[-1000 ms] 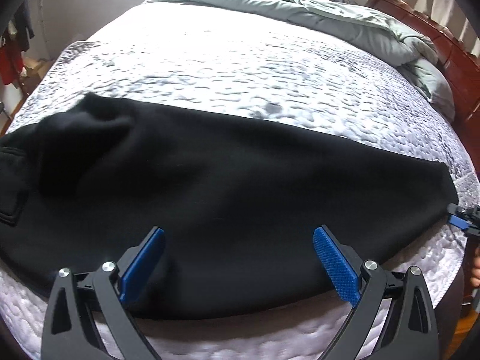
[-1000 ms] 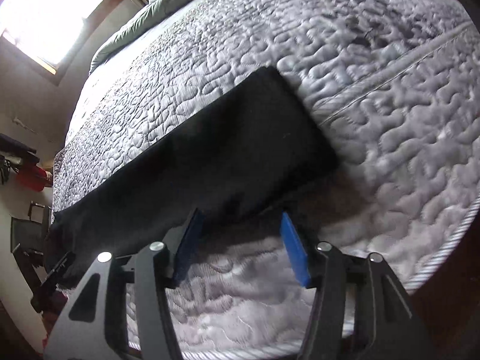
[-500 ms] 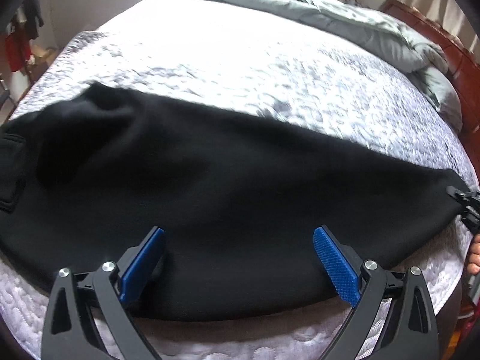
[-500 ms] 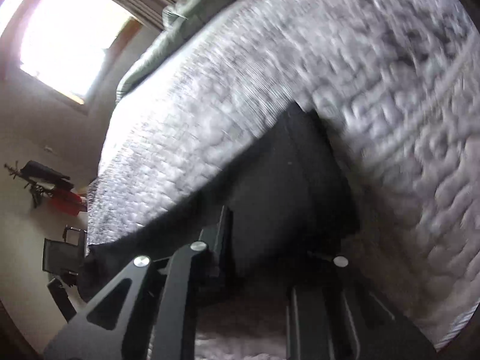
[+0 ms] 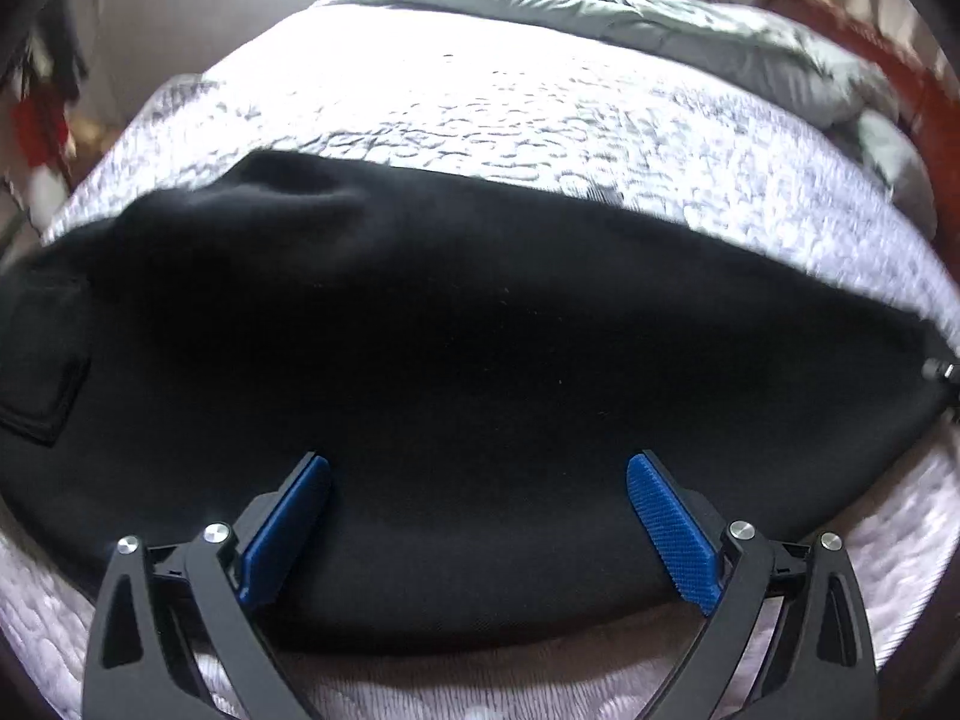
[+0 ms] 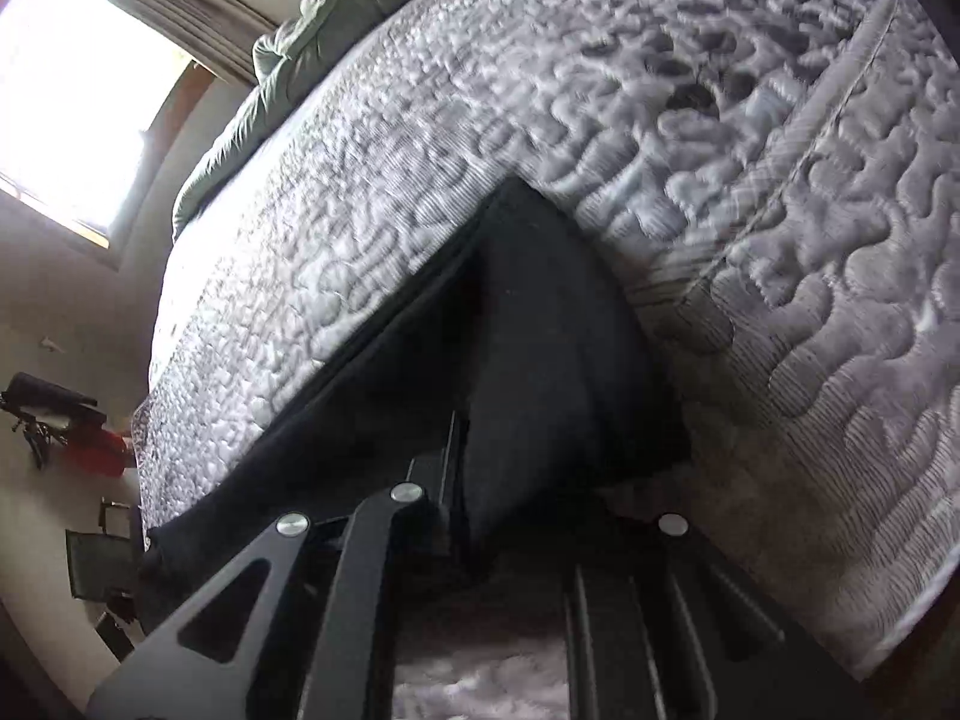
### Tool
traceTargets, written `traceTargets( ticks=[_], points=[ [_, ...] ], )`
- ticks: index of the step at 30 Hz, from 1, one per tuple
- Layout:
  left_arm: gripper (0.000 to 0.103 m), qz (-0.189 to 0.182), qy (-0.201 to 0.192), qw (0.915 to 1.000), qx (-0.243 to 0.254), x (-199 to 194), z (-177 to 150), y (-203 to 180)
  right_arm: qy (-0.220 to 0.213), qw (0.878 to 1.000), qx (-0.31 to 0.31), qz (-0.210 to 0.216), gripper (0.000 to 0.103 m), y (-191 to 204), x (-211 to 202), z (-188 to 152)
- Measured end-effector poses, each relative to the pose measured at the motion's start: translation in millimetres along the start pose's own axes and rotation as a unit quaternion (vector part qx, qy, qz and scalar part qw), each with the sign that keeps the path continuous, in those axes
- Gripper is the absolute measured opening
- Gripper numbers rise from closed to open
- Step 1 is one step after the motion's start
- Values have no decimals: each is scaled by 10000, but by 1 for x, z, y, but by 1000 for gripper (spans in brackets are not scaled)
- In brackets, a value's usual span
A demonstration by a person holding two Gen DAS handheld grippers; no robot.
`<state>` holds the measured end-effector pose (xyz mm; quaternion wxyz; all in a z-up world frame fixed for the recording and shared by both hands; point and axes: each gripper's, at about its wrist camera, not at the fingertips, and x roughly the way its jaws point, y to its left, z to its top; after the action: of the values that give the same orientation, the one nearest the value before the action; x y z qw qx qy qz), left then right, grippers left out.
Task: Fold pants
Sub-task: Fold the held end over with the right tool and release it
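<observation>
Right wrist view shows the change that matters: the right gripper, whose blue pads stood apart a second ago just short of the hem of the pants, now has its jaws drawn together on that hem, a fold of black cloth pinched between them and lifted off the mattress. The cuff end of the pants rises into a small tent above the quilted surface, so the grip seems to have both layers of the leg.

Left wrist view shows the left gripper with its fingers spread wide and nothing between them. It hangs over the near edge of the pants, roughly mid-length, and has hardly shifted over the last second. The pants lie stretched across the near side of the mattress, waist and a back pocket toward the left end, cuffs toward the right end, where a bit of the right gripper's frame shows. A grey duvet is bunched at the far end of the mattress, well apart from the pants.

With the cuff end now secured, the fold can probably begin: carrying the hem toward the waist. The left gripper would likely need to pin or take the cloth first.
</observation>
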<state>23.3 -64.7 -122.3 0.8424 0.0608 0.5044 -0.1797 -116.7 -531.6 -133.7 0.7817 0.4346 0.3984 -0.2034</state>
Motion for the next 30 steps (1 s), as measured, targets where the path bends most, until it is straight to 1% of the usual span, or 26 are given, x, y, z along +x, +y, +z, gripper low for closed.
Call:
traceTargets(
  ticks=[2, 4, 7, 9, 11, 13, 16, 20, 23, 30],
  points=[
    [99, -69, 44, 9997, -244, -8, 3, 12, -129, 9996, -208, -116, 8, 16, -12, 1],
    [99, -46, -12, 9992, -392, -19, 4, 25, -306, 9979, -543, -190, 9, 42, -26, -1],
    [99, 63, -139, 9982, -573, -36, 4, 46, -497, 9919, -1165, -117, 9, 94, -47, -14],
    [99, 106, -189, 9974, -683, -45, 2, 58, -556, 9872, -1490, -84, 9, 125, -51, -25],
    [99, 122, -236, 9966, -781, -51, 1, 70, -565, 9811, -1852, 50, 9, 162, -52, -39],
    [99, 122, -275, 9959, -858, -58, -2, 78, -483, 9763, -2102, 161, 9, 190, -47, -51],
    [99, 138, -302, 9952, -922, -64, -6, 90, -342, 9652, -2591, 113, 9, 233, -34, -78],
    [99, 130, -300, 9943, -1018, -71, -8, 111, -8, 9588, -2834, 175, 9, 274, -4, -108],
    [99, 149, -360, 9930, -1118, -79, -10, 123, 95, 9520, -3051, 228, 9, 303, 11, -135],
    [99, 177, -488, 9875, -1486, -93, -17, 155, 565, 9243, -3749, 442, 9, 366, 52, -199]
  ],
)
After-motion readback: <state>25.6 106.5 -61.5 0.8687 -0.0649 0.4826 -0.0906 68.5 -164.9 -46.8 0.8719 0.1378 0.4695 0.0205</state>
